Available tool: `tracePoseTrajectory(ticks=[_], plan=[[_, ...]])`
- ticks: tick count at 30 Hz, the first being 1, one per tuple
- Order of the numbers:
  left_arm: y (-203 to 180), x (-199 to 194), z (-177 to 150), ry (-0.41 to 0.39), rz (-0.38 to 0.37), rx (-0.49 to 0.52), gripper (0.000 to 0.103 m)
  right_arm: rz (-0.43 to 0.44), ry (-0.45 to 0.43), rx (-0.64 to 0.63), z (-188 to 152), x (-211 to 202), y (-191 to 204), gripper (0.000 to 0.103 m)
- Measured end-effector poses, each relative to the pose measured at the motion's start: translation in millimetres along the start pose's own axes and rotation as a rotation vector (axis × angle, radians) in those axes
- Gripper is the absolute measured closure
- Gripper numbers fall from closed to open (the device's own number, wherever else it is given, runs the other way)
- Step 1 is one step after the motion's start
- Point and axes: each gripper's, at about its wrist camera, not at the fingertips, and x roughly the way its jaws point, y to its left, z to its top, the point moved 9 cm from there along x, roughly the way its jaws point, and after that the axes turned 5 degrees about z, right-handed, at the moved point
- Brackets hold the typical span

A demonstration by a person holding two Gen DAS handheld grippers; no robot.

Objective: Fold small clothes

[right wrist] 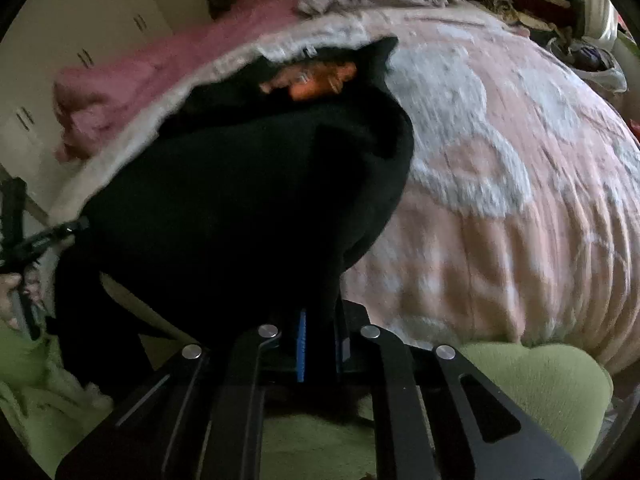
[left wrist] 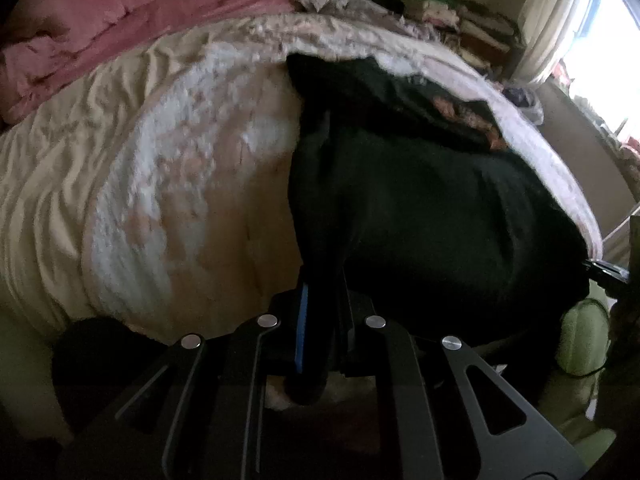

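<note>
A black garment (left wrist: 420,208) with an orange print (left wrist: 460,114) lies over the near edge of a bed; it also shows in the right wrist view (right wrist: 248,200). My left gripper (left wrist: 320,312) is shut on its near left edge, cloth pinched between the blue-padded fingers. My right gripper (right wrist: 320,332) is shut on its near right edge the same way. The right gripper (left wrist: 604,272) shows at the far right of the left wrist view, and the left gripper (right wrist: 44,236) at the far left of the right wrist view. The cloth hangs between them.
The bed is covered by a fluffy pink and white blanket (right wrist: 500,184) over a cream sheet (left wrist: 48,176). A pink blanket (left wrist: 120,28) is bunched at the far side. Stacked clothes (left wrist: 472,28) stand by a window. Green fabric (right wrist: 532,384) lies below the bed edge.
</note>
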Motion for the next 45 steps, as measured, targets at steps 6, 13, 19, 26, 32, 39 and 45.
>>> tracePoseTrajectory(ticks=[6, 13, 19, 26, 32, 39, 45], plan=[[3, -15, 33, -0.068, -0.011, -0.023, 0.098, 0.049, -0.112, -0.001, 33, -26, 10, 0.094], [4, -20, 73, -0.131, -0.016, -0.044, 0.098, 0.036, -0.217, -0.018, 83, -50, 7, 0.094], [2, -17, 124, -0.188, -0.025, -0.073, 0.098, 0.013, -0.291, -0.023, 130, -57, 1, 0.094], [2, -1, 161, -0.212, -0.016, -0.114, 0.098, -0.002, -0.306, 0.002, 171, -41, -14, 0.094], [5, 20, 181, -0.213, 0.005, -0.15, 0.098, -0.014, -0.287, 0.017, 194, -19, -26, 0.094], [10, 55, 199, -0.191, 0.05, -0.191, 0.097, -0.04, -0.235, 0.067, 211, 20, -49, 0.094], [23, 77, 199, -0.181, 0.117, -0.221, 0.09, -0.106, -0.196, 0.078, 216, 44, -61, 0.067]])
